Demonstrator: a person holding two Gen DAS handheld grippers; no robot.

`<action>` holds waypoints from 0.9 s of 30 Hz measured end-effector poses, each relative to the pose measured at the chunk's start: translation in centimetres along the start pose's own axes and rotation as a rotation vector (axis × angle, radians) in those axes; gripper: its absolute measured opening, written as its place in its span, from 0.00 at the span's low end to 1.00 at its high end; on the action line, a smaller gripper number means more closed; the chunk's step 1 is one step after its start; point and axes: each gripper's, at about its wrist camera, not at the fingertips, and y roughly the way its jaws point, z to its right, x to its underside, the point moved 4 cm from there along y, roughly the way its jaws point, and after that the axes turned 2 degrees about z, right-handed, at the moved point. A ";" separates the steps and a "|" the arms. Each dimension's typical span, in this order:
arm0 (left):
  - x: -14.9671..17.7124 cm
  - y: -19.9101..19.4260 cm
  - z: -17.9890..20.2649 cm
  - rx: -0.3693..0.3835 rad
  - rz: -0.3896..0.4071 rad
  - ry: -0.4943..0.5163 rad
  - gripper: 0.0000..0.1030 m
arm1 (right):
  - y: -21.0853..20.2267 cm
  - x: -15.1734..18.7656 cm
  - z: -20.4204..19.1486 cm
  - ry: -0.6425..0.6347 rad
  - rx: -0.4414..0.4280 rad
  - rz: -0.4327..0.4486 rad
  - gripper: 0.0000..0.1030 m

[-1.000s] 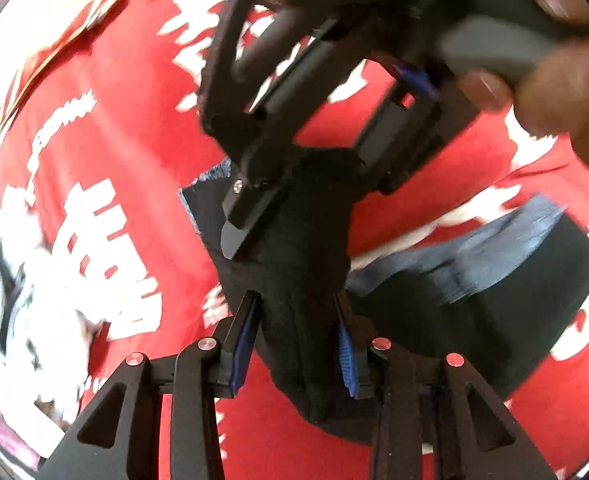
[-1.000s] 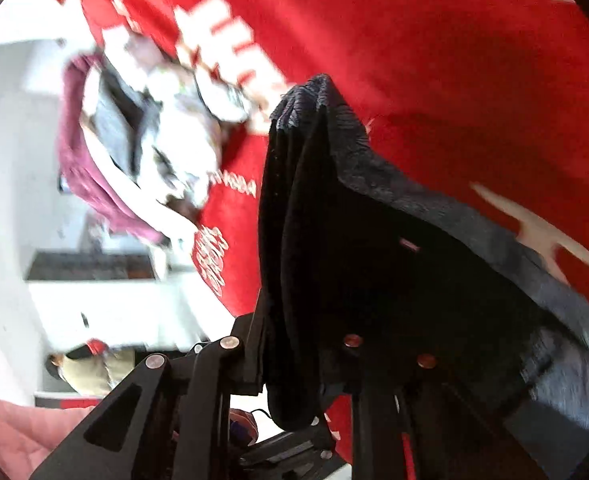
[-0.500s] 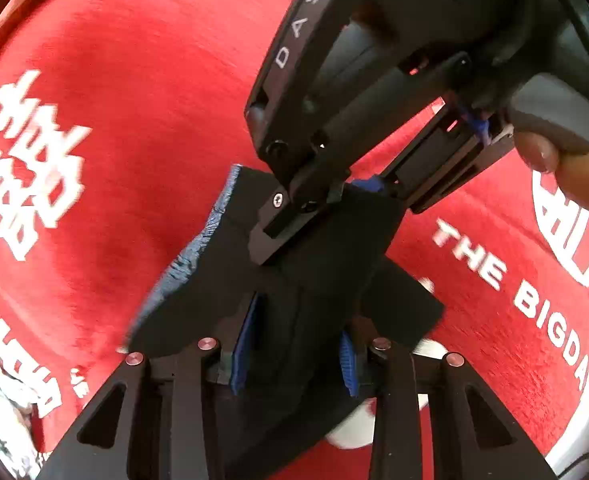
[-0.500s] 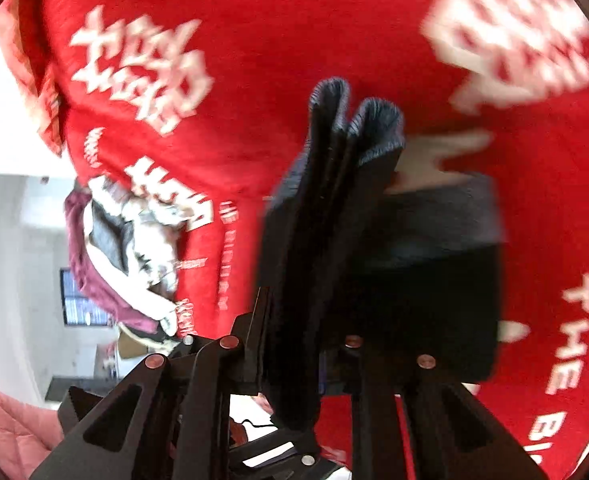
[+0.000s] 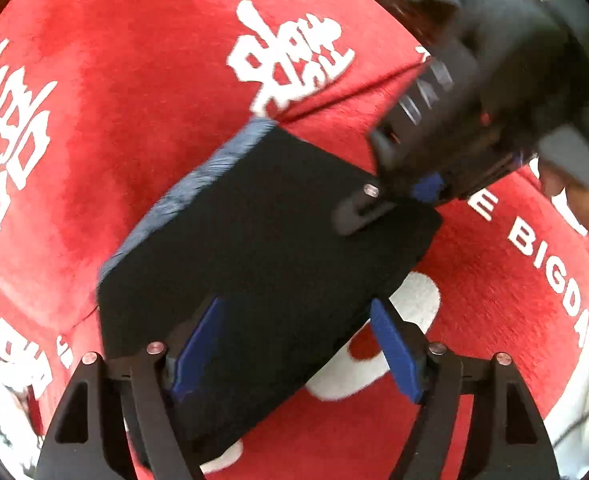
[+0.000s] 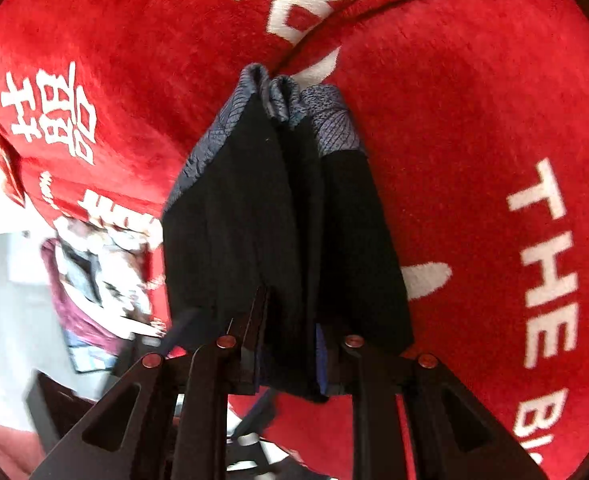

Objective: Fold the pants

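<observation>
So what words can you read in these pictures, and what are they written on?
"THE" in white on the red blanket.
"BIGDA", cut off at the picture's edge, on the same blanket.
White Chinese characters on the blanket; I cannot read them.
Letters on the right gripper: too blurred.
The pants show no text.
</observation>
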 end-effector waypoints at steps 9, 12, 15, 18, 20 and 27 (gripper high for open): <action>2.5 0.0 -6.7 -0.021 -0.143 -0.176 0.75 | 0.1 1.6 -2.0 -0.028 0.149 0.075 0.26; 3.1 0.6 -8.1 -0.022 -0.195 -0.220 0.75 | 0.7 1.9 -2.7 -0.031 0.165 0.087 0.27; 3.1 1.5 -8.9 -0.015 -0.237 -0.248 0.75 | 0.2 2.2 -2.5 -0.040 0.183 0.099 0.29; 3.0 1.9 -9.0 0.000 -0.252 -0.277 0.78 | 0.1 2.3 -2.6 -0.040 0.200 0.110 0.30; 2.9 2.0 -9.0 -0.005 -0.247 -0.293 1.00 | 0.1 2.3 -2.7 -0.036 0.205 0.115 0.31; 3.0 2.0 -8.4 0.004 -0.255 -0.282 1.00 | -0.6 2.8 -2.7 -0.036 0.210 0.119 0.35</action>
